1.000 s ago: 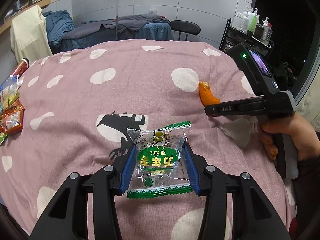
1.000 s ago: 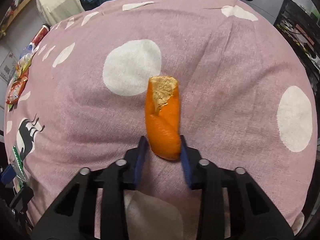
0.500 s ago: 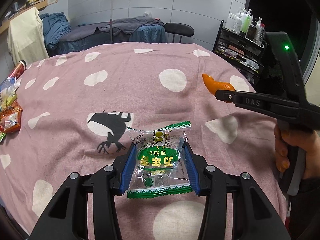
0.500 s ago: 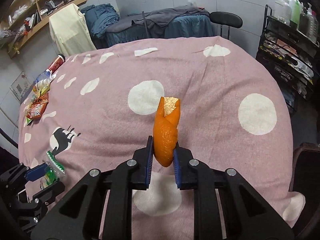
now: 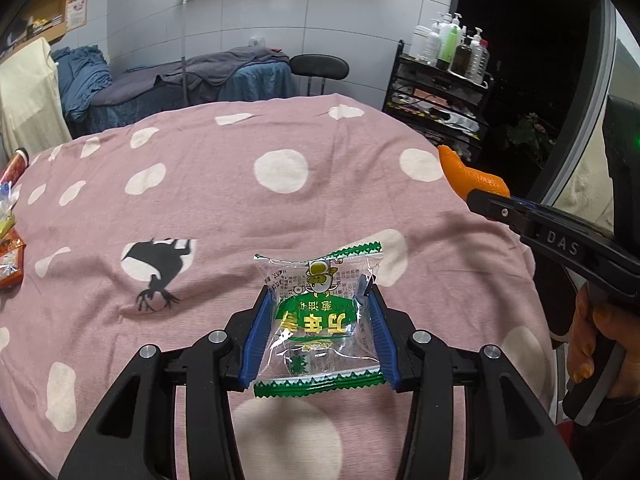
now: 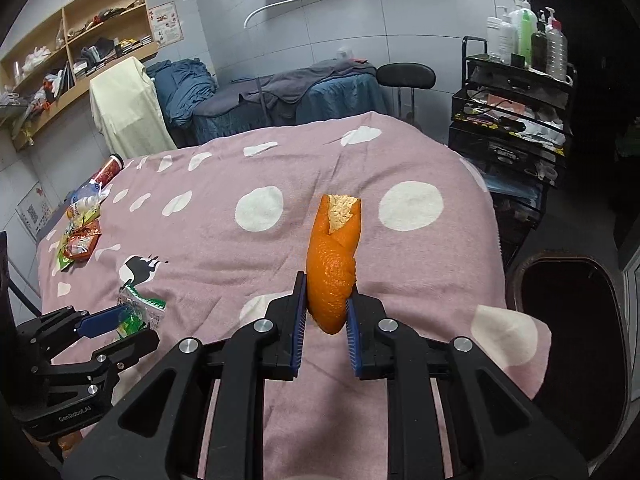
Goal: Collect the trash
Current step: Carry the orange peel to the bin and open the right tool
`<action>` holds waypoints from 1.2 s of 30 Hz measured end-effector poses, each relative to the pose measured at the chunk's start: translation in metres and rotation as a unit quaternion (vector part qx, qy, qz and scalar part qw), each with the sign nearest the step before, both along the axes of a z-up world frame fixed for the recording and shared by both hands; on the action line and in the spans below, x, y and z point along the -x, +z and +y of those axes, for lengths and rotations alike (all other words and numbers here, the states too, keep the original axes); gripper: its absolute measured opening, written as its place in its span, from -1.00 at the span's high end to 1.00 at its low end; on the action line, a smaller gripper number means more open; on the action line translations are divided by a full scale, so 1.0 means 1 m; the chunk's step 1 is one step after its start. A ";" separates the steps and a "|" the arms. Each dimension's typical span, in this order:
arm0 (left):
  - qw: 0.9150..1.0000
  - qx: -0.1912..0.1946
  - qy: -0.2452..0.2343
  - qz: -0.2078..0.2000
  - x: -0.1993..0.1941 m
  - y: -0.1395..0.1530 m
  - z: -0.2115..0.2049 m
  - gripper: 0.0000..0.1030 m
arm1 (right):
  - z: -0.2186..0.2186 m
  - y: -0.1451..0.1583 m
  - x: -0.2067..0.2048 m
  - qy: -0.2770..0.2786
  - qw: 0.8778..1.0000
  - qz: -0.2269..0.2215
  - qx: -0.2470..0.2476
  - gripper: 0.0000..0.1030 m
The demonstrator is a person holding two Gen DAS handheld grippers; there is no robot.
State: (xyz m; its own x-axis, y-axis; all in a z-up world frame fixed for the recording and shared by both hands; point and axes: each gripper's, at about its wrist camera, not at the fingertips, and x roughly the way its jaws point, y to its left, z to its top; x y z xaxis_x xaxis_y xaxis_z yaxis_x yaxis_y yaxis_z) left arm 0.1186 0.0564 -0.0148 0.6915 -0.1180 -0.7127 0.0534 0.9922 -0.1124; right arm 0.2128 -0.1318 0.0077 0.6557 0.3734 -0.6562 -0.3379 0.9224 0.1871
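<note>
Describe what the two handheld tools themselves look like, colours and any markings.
Both tools, left tool and right tool, are black plastic with blue ribbed pads and silver pivot bolts. The right one reads DAS with a green light; the left reads GenRobot.AI. A bare hand grips the right one.

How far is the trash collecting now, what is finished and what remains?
No piece shows as binned yet. In hand: the left gripper is shut on a green wrapper, the right gripper on an orange peel, both lifted above the bed. Left: drop these, then the packets at the bed's far left edge.
</note>
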 end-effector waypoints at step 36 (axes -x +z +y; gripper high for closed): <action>0.980 -0.007 -0.198 0.032 -0.021 -0.013 -0.162 0.10 | -0.248 -0.086 0.037 -0.277 0.957 0.086 -0.013 0.63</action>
State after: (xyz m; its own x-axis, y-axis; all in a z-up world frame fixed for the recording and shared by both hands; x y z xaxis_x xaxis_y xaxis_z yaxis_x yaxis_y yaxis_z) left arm 0.1399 -0.1061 -0.0278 0.5480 -0.3575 -0.7562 0.4282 0.8965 -0.1135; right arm 0.1756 -0.3795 -0.0784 0.6409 0.0181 -0.7675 0.2394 0.9451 0.2222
